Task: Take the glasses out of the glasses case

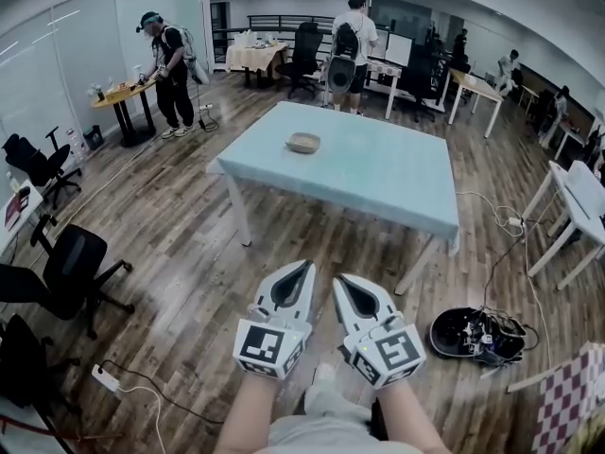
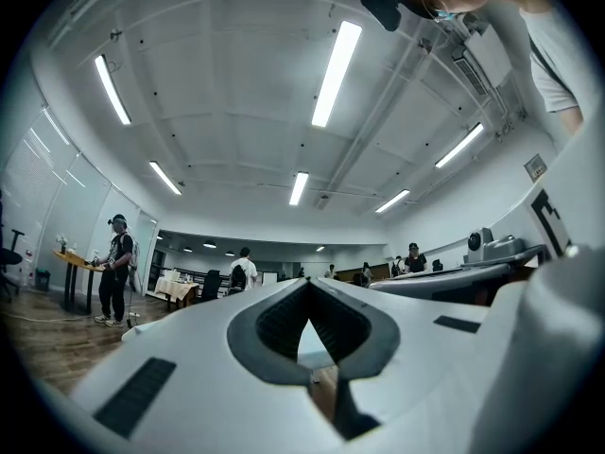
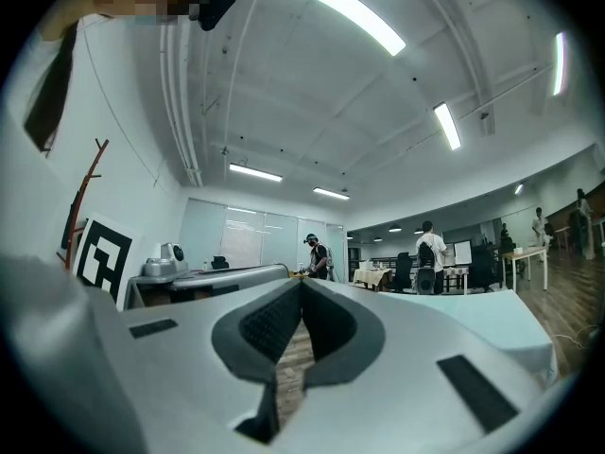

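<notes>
Well back from the table, person standing. Floor, left: power strip with a white lead trailing, a trip risk on the walk in. Left gripper: jaws closed tip to tip, nothing between them. Glasses case, a small tan oval, lies alone on the table, well apart from both grippers; too small to tell if its lid is up. Right gripper: jaws likewise together, empty. Floor, right: cable tangle near the table, a second snag. Likely trouble later: a light case could skid if prised with one gripper only.
</notes>
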`<state>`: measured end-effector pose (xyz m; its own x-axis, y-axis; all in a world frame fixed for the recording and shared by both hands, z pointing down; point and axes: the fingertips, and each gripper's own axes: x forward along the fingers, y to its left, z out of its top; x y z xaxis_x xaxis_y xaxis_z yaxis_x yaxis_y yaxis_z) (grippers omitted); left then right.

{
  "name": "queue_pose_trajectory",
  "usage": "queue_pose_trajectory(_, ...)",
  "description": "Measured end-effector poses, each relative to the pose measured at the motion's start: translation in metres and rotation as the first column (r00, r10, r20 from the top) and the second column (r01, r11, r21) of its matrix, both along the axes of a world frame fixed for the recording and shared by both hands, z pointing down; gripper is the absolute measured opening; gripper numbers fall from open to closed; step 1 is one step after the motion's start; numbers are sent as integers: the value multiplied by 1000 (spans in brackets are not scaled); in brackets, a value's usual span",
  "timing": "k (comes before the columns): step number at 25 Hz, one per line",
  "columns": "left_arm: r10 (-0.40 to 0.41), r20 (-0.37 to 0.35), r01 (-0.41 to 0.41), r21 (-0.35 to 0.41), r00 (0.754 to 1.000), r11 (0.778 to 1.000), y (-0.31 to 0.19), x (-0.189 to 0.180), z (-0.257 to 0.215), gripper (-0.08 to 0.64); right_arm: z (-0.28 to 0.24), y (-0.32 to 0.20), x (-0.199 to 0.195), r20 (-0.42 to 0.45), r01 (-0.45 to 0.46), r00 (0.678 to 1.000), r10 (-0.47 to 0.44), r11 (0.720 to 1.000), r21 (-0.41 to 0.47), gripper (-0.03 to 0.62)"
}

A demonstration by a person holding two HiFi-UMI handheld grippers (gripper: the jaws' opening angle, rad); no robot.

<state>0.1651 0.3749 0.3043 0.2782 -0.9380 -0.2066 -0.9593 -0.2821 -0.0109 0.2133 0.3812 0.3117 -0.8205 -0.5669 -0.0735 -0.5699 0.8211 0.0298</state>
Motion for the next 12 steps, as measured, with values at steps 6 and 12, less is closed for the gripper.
queue_pose_trajectory(6, 8, 5, -7, -30, 1000, 1000, -39, -3, 10, 9, 10, -42, -7, 8, -1, 1000, 1, 999, -32, 9)
queue_pose_trajectory(12, 8, 2, -8, -47, 1000, 999, -80, -12, 12, 9, 12, -86, -15, 12, -3, 1000, 4, 999, -54, 9)
